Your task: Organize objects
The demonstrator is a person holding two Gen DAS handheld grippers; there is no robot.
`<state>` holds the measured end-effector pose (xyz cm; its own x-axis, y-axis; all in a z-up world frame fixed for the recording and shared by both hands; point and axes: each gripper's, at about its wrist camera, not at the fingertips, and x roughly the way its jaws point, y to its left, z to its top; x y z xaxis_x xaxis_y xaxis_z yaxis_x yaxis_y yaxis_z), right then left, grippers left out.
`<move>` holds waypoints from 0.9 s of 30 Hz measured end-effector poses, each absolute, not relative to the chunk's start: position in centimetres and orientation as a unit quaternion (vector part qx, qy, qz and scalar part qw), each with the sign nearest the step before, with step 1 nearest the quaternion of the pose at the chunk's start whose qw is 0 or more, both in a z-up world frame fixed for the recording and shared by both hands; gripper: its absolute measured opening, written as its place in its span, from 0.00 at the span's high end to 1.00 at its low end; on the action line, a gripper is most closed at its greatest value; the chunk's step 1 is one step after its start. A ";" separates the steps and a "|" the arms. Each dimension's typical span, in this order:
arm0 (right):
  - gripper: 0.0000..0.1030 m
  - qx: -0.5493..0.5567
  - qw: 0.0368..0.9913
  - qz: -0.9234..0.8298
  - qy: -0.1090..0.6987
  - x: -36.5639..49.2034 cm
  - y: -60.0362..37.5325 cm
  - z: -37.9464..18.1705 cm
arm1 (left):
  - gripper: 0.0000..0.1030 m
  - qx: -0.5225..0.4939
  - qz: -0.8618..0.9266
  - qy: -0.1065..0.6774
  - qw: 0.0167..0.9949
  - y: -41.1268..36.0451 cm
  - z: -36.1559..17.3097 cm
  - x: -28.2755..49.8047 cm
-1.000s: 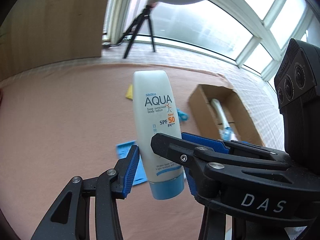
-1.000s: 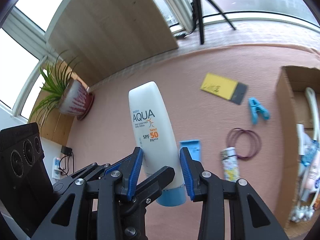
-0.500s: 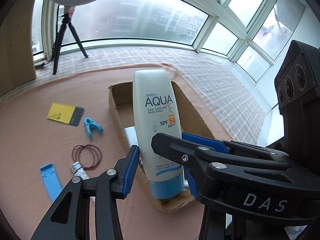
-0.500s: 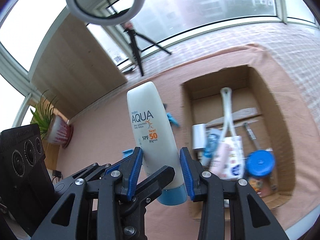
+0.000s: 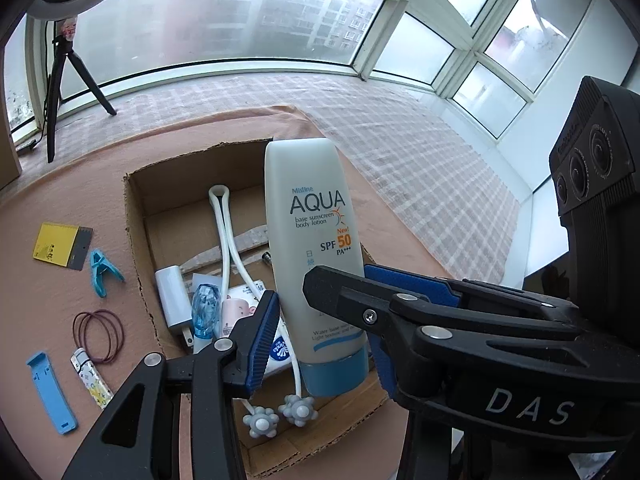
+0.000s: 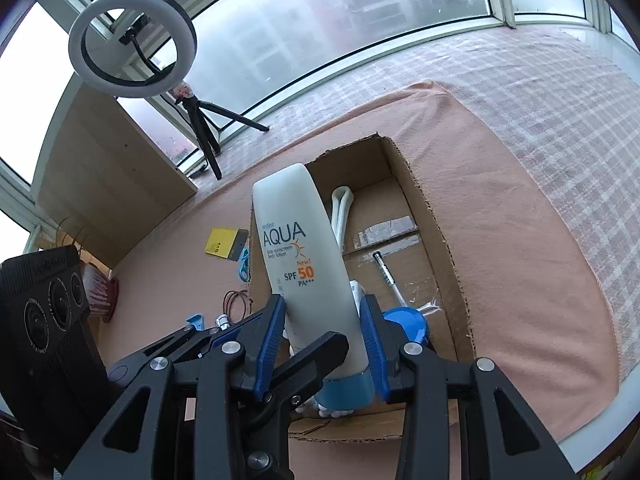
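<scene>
A white sunscreen tube (image 5: pixel 316 256) with a blue cap at its lower end is held upright, cap down, above an open cardboard box (image 5: pixel 134 216). It is gripped by both claws at once. In the left wrist view, the left claw (image 5: pixel 320 328) is closed on the lower part of the tube, its blue pads pressed against both sides, and the right claw's finger is seen crossing in front of the tube. In the right wrist view, the right claw (image 6: pixel 322 328) is likewise clamped on the tube just above the cap.

The box rests on a bench covered by a pink cloth (image 6: pixel 520 240). Inside the box are seen a white massage roller (image 5: pixel 224 248) with knobbed balls, a white charger (image 5: pixel 172 300), a small blue bottle (image 5: pixel 204 312), a pen (image 6: pixel 390 276) and a blue lid (image 6: pixel 404 324).

On the cloth beside the box lie a yellow scraper (image 5: pixel 60 244), a blue clothes peg (image 5: pixel 102 272), a ring of dark hair ties (image 5: pixel 99 330), a patterned lighter (image 5: pixel 92 380) and a blue plastic strip (image 5: pixel 50 392). A ring light on a tripod (image 6: pixel 132 46) stands by the window.
</scene>
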<state>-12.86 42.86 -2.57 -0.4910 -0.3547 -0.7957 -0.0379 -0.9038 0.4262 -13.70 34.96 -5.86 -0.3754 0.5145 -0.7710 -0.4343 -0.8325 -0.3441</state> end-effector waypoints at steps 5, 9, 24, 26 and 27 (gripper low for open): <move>0.61 0.490 0.078 -0.849 -0.183 -12.9 43.4 -2.7 | 0.42 -0.481 0.832 -0.029 0.276 35.0 -5.9 -13.6; 0.50 0.479 0.052 -0.862 -0.159 -12.4 43.9 -2.4 | 0.39 -0.484 0.833 -0.028 0.266 33.9 -5.8 -13.4; 0.47 0.464 0.070 -0.877 -0.104 -10.9 40.4 -1.5 | 0.38 -0.499 0.844 -0.051 0.192 22.9 -6.9 -11.6; 0.47 0.471 0.082 -0.871 -0.114 -11.0 39.6 -1.7 | 0.38 -0.502 0.845 -0.061 0.175 20.9 -7.3 -11.4; 0.47 0.472 0.089 -0.869 -0.120 -11.0 39.1 -1.7 | 0.38 -0.505 0.845 -0.067 0.165 19.6 -7.6 -11.3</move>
<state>-10.98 39.14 -1.72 -0.5384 -0.2685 -0.7987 0.0417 -0.9552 0.2930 -11.26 19.65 -7.60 -0.4360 0.3465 -0.8306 -0.2118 -0.9365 -0.2795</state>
